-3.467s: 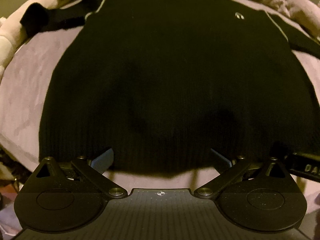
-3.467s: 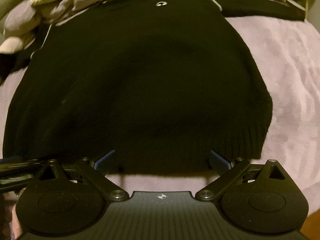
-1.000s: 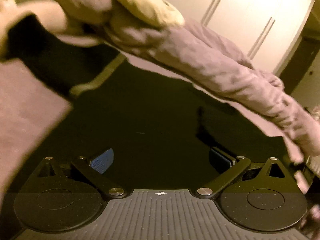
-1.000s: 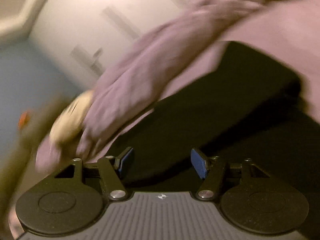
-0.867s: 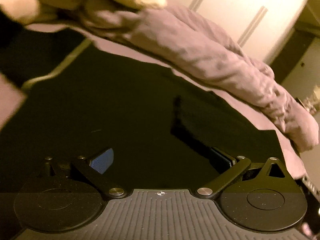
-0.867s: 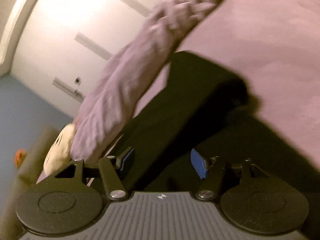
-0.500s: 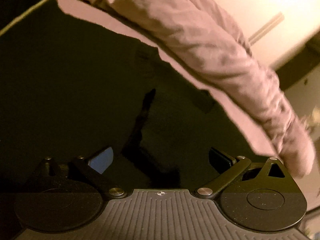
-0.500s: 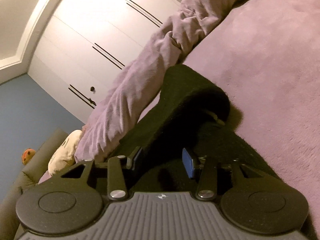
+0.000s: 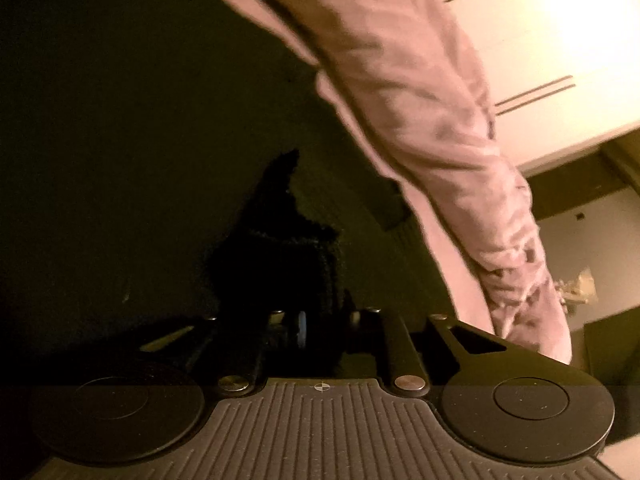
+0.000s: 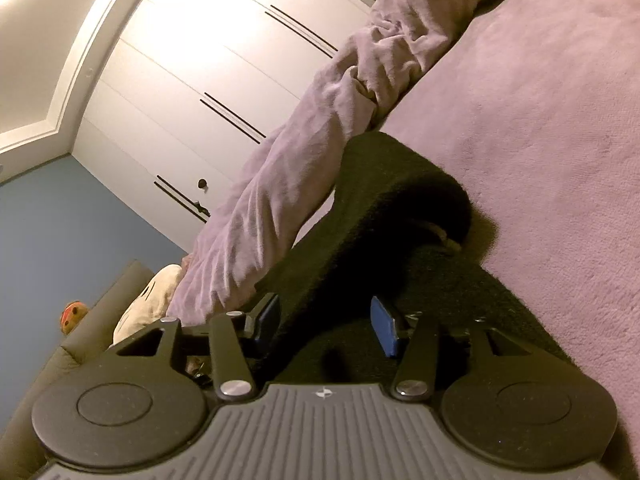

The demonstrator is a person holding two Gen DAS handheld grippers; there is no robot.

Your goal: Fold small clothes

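Observation:
A black knit sweater lies spread on a pinkish-purple bed cover. In the left wrist view my left gripper is shut on a pinched-up tuft of the sweater's fabric, which stands up just ahead of the jaws. In the right wrist view a black sleeve arches up off the cover and runs back between the blue pads of my right gripper. Those jaws are opening. The sleeve lies between them, and both pad faces show bare.
A rolled, crumpled blanket runs along the far edge of the bed. White wardrobe doors stand behind it. A cream plush toy and an orange object sit at the left on a grey headboard.
The left gripper swung low across the sweater toward the rolled blanket and went from wide open to shut on a pinch of fabric. The right jaws narrowed around the sleeve, then widened.

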